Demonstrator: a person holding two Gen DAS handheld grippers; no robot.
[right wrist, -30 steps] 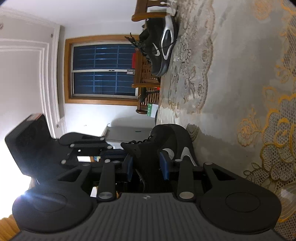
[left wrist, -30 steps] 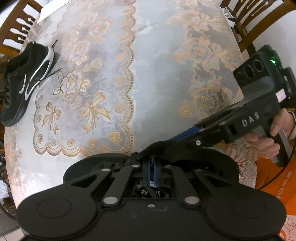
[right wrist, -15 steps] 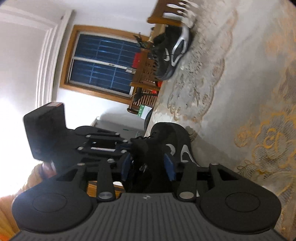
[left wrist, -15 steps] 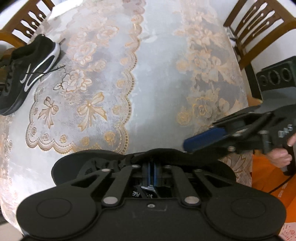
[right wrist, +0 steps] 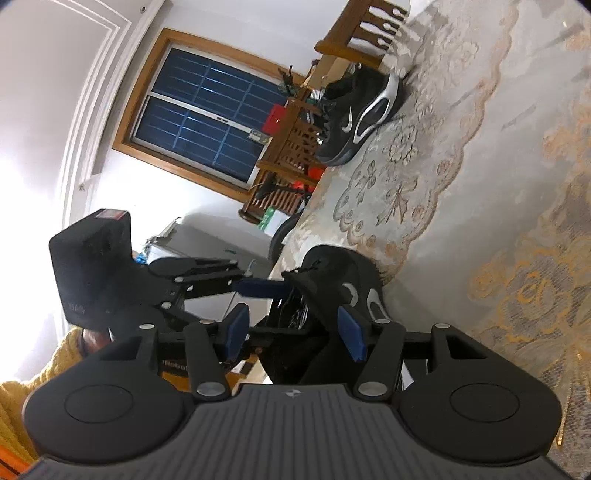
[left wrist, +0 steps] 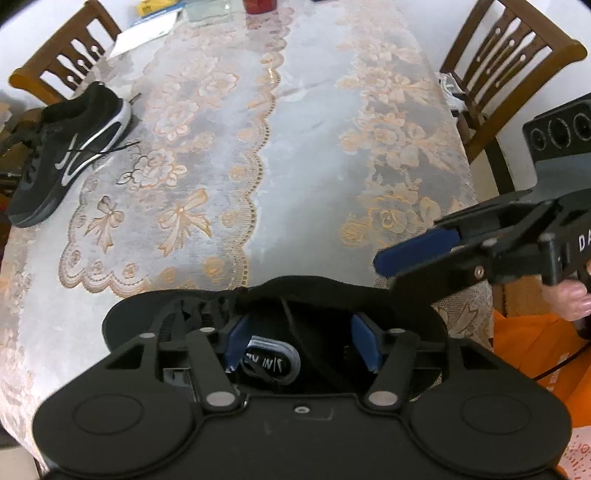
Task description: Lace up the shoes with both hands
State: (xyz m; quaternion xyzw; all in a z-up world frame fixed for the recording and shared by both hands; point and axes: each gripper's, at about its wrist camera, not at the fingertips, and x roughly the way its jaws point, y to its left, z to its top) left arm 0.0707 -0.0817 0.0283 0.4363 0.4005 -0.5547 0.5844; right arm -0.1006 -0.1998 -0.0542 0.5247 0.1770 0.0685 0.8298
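Note:
A black sneaker (left wrist: 314, 295) with its tongue label up lies at the table's near edge. My left gripper (left wrist: 299, 343) points down over its mouth, and its jaws are opening. The tongue lies between the blue pads, which press on nothing. My right gripper (right wrist: 293, 330) is beside the same sneaker (right wrist: 332, 273), and its jaws are opening too. The shoe's collar shows between its pads, untouched. In the left wrist view its blue fingertip (left wrist: 417, 251) hangs above the shoe's right side. A second black sneaker (left wrist: 70, 155) with loose laces lies at the far left edge.
A lace-patterned cloth (left wrist: 295, 147) covers the table. Wooden chairs stand at the far left (left wrist: 62, 62) and far right (left wrist: 509, 62). Papers and a red can (left wrist: 258, 4) sit at the far end. A hand (left wrist: 569, 299) holds the right gripper's handle.
The left jaws went from shut to open over the shoe's tongue. The right jaws widened, and the right gripper drew back to the right of the shoe and rolled.

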